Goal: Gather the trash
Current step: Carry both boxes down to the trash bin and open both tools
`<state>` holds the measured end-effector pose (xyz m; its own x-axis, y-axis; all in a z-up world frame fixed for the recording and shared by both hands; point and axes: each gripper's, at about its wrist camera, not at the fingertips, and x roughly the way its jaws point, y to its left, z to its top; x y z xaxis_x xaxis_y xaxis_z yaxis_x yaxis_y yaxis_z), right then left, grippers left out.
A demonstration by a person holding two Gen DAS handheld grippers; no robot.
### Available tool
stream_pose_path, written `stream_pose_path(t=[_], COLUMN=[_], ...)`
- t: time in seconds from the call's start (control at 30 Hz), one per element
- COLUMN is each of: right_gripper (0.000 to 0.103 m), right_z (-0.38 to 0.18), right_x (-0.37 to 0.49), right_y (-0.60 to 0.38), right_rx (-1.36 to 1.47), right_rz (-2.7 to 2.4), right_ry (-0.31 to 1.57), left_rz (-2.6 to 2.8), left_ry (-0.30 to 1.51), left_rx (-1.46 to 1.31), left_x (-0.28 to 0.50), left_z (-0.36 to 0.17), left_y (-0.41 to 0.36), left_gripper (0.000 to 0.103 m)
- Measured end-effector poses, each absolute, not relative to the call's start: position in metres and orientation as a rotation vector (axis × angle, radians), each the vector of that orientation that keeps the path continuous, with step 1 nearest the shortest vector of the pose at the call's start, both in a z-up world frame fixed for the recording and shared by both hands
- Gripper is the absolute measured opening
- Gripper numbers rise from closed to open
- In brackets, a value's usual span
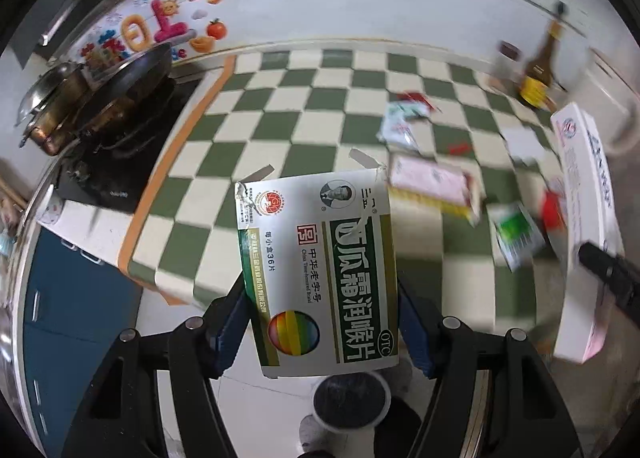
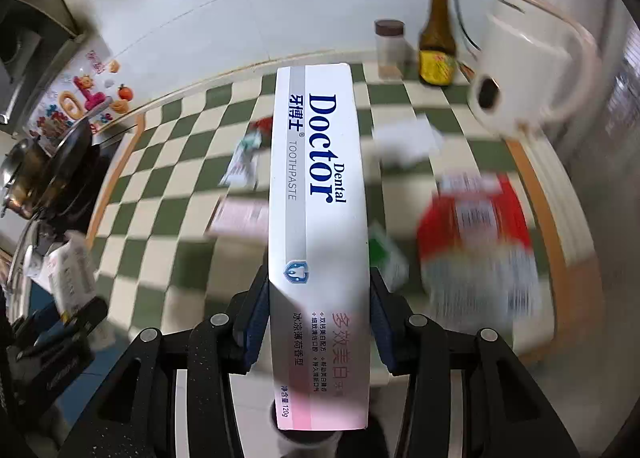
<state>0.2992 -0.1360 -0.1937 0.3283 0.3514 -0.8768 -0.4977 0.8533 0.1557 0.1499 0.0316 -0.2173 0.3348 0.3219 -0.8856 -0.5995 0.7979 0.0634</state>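
Left wrist view: my left gripper is about half open and its blue pads press on both sides of the medicine box, green and white, with torn flaps at the far end.
Right wrist view: my right gripper is closed to a bit less than half and clamps the toothpaste box near its lower third, so most of the length sticks out forward.
Where the trash is: both boxes are lifted above the checkered counter; more packets and a pink box lie on it.
Step in hand: I judge that I carry the two boxes away to a bin.
How to do it well: I should keep the squeeze steady, because thin cardboard can buckle or slide. The toothpaste box is long, so I must swing it slowly and keep it away from the brown bottle and the jar. I must also keep the two boxes apart.
Hidden or unclear: no bin is visible for sure; a round dark thing below the medicine box may be one, I cannot tell. The loose packets are blurred, and the red and white pack I cannot read.
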Motion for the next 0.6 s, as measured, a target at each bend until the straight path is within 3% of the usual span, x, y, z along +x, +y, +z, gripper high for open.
stream_pose_path(t=[0.13, 0.27, 0.43, 0.6], right_gripper=[0.047, 0.047, 0.047, 0.047], right_z=[-0.208, -0.254, -0.376, -0.503], right_x=[0.206, 0.130, 0.059, 0.026], right_y=[-0.188, -0.229, -0.267, -0.278], right_rx=[-0.100, -0.098, -0.097, -0.089], right_rz=[0.527, 0.483, 0.414, 0.408], right_ry=[1.167, 1.295, 1.596, 1.812], left_rz=[0.491, 0.365, 0.254, 0.250], left_ry=[1.142, 1.354, 1.632, 1.765], left_rx=[-0.306, -0.367, -0.536, -0.654], left_x=[0.100, 0.055, 0.030, 0.029], left_z=[-0.241, -0.318, -0.449, -0.570], left_y=[0.001, -0.022, -0.038, -0.039], left_gripper=[0.064, 0.064, 0.064, 0.065])
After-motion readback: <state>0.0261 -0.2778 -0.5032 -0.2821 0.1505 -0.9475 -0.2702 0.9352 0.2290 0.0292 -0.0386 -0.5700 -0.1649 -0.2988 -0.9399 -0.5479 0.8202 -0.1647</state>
